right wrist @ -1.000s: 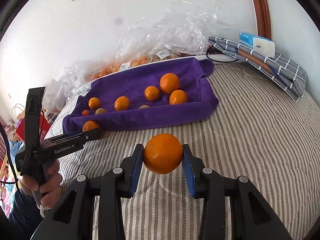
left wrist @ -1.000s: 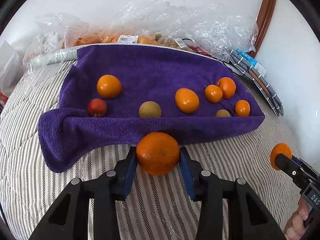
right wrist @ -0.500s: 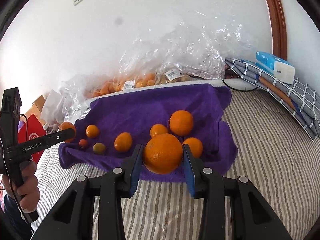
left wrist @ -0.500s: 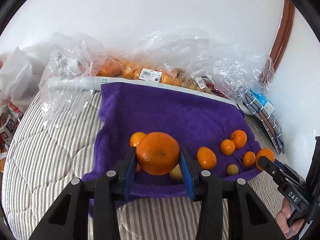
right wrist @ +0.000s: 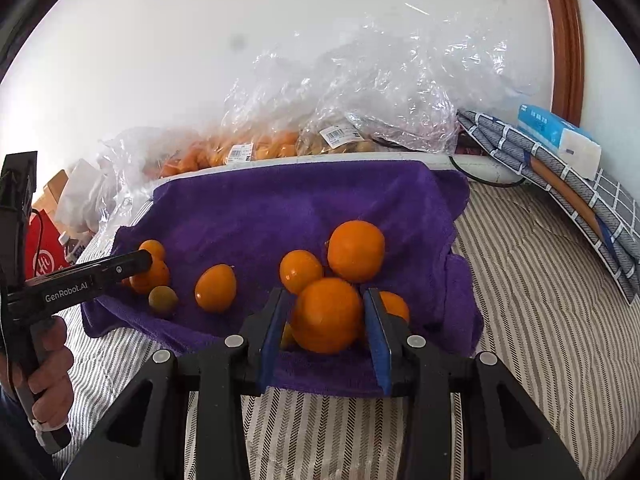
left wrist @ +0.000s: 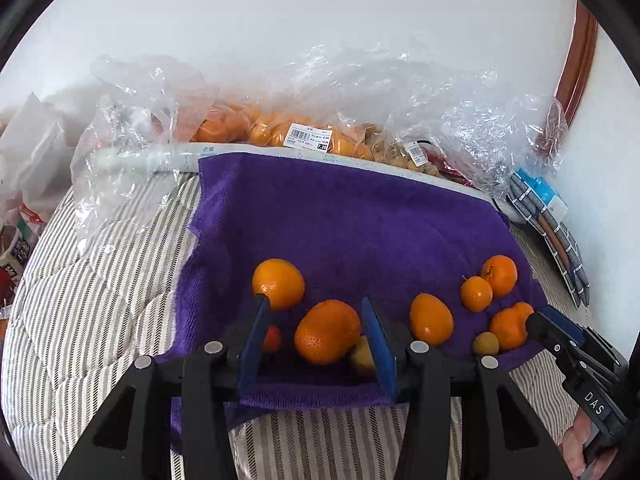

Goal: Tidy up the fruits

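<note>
Crowding towel (left wrist: 360, 220) front edge (both claws parted)

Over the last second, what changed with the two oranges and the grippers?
Both grippers carried their oranges forward from the striped bed over the purple towel. The left gripper opened, releasing its orange; the right gripper opened around its orange. The towel's other fruit stayed put.

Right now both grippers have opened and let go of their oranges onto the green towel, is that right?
Not quite: the towel is purple, not green, as both wrist views show. The rest holds: the left gripper and right gripper stand open, each with an orange loose between its fingers.
</note>
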The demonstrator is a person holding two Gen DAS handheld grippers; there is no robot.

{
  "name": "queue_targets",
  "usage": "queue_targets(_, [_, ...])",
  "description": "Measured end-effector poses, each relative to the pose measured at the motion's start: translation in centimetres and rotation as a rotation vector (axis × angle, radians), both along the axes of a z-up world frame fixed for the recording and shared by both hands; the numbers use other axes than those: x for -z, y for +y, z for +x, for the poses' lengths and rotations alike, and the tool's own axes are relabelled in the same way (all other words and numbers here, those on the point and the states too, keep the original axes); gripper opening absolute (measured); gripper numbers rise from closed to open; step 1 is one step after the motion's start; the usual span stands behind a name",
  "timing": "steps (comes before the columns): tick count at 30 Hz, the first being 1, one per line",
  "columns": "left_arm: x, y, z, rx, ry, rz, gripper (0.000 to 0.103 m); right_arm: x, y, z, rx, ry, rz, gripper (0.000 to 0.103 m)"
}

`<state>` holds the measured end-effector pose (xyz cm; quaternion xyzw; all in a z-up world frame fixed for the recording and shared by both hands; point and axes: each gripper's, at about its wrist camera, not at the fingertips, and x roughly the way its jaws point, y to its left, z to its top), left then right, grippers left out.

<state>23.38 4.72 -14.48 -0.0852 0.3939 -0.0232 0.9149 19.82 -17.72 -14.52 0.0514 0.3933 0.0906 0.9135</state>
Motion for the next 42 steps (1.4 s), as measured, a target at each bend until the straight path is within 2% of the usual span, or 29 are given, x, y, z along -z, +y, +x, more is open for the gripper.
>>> queue_targets(3, [-2.2,-0.2,-2.9,-0.011,-0.048,0.028,0.051,-2.4,-0.6,-2.6,0.042,-0.032,0.01,0.048])
queue_targets(5, [-3.9,-0.6,-5.2,-0.019,-0.089,0.057,0.061,-4.2,-0.9,-4.6,0.065,-0.062,-0.001,0.056])
queue_targets(7, [-5.4,-1.1,-7.6,-0.023,-0.113,0.072,0.064,-6.0,-1.1,-6.7,0.082,-0.08,-0.019,0.061])
queue_targets(10, [-7.3,-2.1,-10.9,0.004,-0.118,0.083,0.065,-8.2,-1.3,-9.6,0.098,-0.095,-0.037,0.062])
queue_targets(12, [-8.2,-2.5,-12.8,-0.001,-0.126,0.088,0.069,-9.5,-1.5,-11.5,0.109,-0.091,-0.04,0.062])
queue_targets(14, [-9.0,-2.9,-14.5,-0.008,-0.141,0.1,0.078,-10.4,-1.4,-13.1,0.108,-0.084,-0.05,0.062])
queue_targets(17, [-9.8,-3.6,-16.3,-0.032,-0.161,0.122,0.08,-11.6,-1.5,-15.1,0.121,-0.102,-0.05,0.062])
queue_targets(18, [-10.0,-3.6,-16.8,-0.04,-0.164,0.123,0.081,-12.0,-1.5,-15.7,0.12,-0.113,-0.051,0.063])
queue_targets(20, [-10.4,-3.5,-17.5,-0.045,-0.169,0.116,0.083,-12.5,-1.5,-16.7,0.13,-0.129,-0.06,0.078])
queue_targets(25, [-10.6,-3.5,-18.6,-0.057,-0.173,0.122,0.084,-12.8,-1.1,-17.9,0.129,-0.143,-0.076,0.09])
queue_targets(36, [-11.0,-3.9,-19.0,-0.072,-0.186,0.159,0.084,-12.9,-1.4,-18.1,0.142,-0.138,-0.064,0.09])
queue_targets(42, [-11.0,-3.8,-19.1,-0.077,-0.186,0.152,0.084,-13.0,-1.3,-18.1,0.139,-0.136,-0.062,0.09])
